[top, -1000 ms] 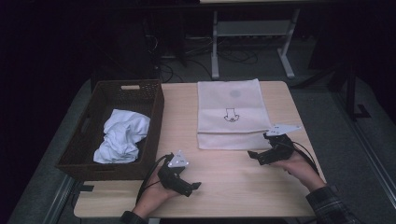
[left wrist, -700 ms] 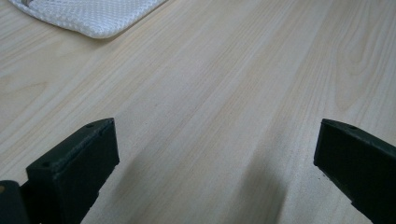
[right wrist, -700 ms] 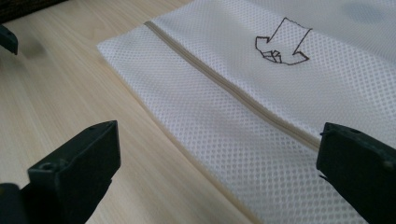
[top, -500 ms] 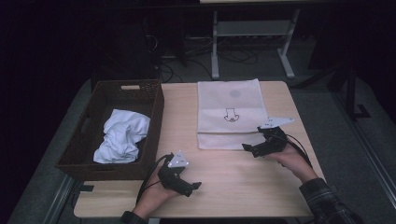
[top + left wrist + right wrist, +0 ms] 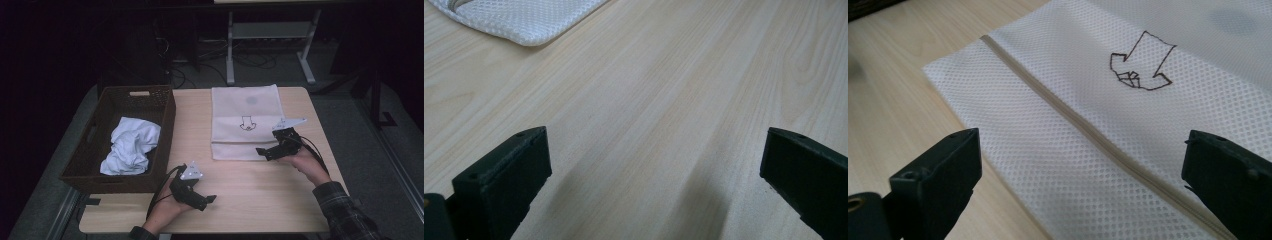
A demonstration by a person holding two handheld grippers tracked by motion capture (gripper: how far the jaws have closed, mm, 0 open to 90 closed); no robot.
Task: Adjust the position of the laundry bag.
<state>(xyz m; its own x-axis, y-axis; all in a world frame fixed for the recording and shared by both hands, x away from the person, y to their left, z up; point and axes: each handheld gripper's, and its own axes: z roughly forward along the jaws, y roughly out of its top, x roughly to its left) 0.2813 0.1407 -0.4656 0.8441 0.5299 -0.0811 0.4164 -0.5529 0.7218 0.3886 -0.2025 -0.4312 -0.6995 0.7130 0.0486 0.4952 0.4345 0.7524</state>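
Observation:
A white mesh laundry bag (image 5: 244, 120) lies flat on the wooden table (image 5: 250, 200), with a drawn arrow (image 5: 1142, 62) and a zip seam (image 5: 1073, 120) across it. My right gripper (image 5: 265, 151) hovers at the bag's near right corner, jaws wide open over the mesh (image 5: 1083, 165). My left gripper (image 5: 207, 201) rests low near the table's front edge, open over bare wood (image 5: 654, 165), with a corner of the bag (image 5: 524, 20) farther off. A crumpled white cloth (image 5: 131, 145) lies in the dark woven basket (image 5: 167, 125).
The basket stands at the table's left side. Bare wood lies between the two grippers. Beyond the table's far edge are a metal stand (image 5: 270, 35) and cables on a dark floor.
My right gripper has moved left and forward, from beside the bag's right edge to over its near right corner. The left gripper has stayed put.

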